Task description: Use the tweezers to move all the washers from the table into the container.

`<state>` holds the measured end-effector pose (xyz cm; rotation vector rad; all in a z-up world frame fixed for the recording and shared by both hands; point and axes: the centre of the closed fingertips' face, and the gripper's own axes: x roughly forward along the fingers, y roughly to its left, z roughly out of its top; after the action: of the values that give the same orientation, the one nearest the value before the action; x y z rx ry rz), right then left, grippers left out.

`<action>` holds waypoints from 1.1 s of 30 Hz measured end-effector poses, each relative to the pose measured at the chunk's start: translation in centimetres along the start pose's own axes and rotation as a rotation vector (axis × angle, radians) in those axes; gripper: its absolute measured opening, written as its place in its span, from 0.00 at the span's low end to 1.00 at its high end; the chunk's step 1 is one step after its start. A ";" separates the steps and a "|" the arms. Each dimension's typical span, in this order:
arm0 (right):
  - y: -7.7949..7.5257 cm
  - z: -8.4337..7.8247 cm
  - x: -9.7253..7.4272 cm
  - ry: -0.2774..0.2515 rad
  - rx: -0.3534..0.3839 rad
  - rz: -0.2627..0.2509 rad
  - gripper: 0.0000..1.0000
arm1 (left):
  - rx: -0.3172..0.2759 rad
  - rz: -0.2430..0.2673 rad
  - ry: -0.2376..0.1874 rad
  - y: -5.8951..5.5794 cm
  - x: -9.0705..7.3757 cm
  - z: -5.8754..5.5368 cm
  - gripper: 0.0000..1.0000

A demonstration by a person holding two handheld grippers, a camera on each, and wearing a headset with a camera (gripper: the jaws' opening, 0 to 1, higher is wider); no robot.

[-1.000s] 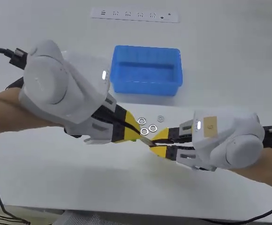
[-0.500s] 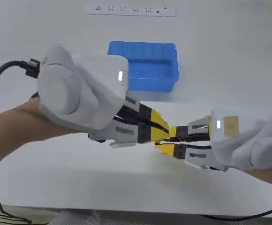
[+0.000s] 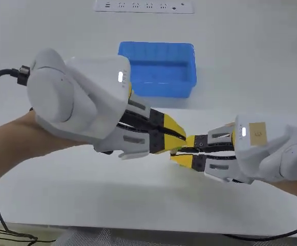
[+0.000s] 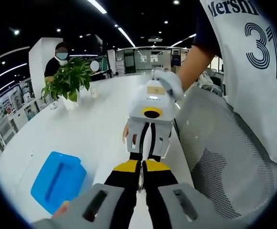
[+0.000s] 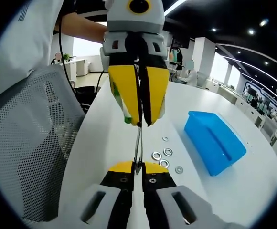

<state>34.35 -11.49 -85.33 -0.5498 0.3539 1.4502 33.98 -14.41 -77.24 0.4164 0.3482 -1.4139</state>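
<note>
Thin steel tweezers (image 5: pixel 138 143) bridge two hand-held tools above the white table (image 5: pixel 100 143), in what looks like a hand-over. The left gripper (image 5: pixel 139 120), its yellow-tipped jaws pressed together, clamps one end of the tweezers. The right gripper (image 5: pixel 137 168), nose to nose with it, has its own jaws closed on the other end. No gap shows in either pair, and neither touches anything but the tweezers.

Several small round metal washers (image 5: pixel 167 151) lie loose on the table in a cluster between the grippers and the blue rectangular plastic container (image 5: pixel 215 140). The container stands towards the table's far edge, short of the white power strip (image 3: pixel 143 6) along that edge. No washer is seen inside it, so the task seems barely begun.

To pass the tweezers well, one clamp should probably hold firm until the other sits square across the flat arms. That grip is best taken part-way along, with the pointed tips left free, so that a squeeze closes them. Letting go early or pulling at an angle could twist or drop the tweezers. A fall onto the cluster might scatter the washers.
</note>
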 end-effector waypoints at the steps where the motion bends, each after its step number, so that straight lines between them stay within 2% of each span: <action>1: -0.1 0.0 0.0 0.001 0.002 -0.001 0.06 | -0.003 0.005 -0.005 0.1 0.0 0.1 0.07; 18: 0.0 0.1 0.1 0.008 0.004 0.011 0.06 | -0.011 -0.016 0.023 -0.1 -0.6 -1.0 0.06; 24: 0.0 0.0 0.1 0.011 0.005 0.015 0.06 | -0.003 -0.023 0.015 -0.2 -0.5 -0.9 0.05; 33: -0.3 0.4 0.2 0.027 -0.018 0.004 0.07 | 0.023 -0.021 0.036 -0.1 -1.1 -1.0 0.05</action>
<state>34.65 -11.15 -85.06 -0.5837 0.3637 1.4518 33.75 -13.02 -77.61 0.4581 0.3668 -1.4335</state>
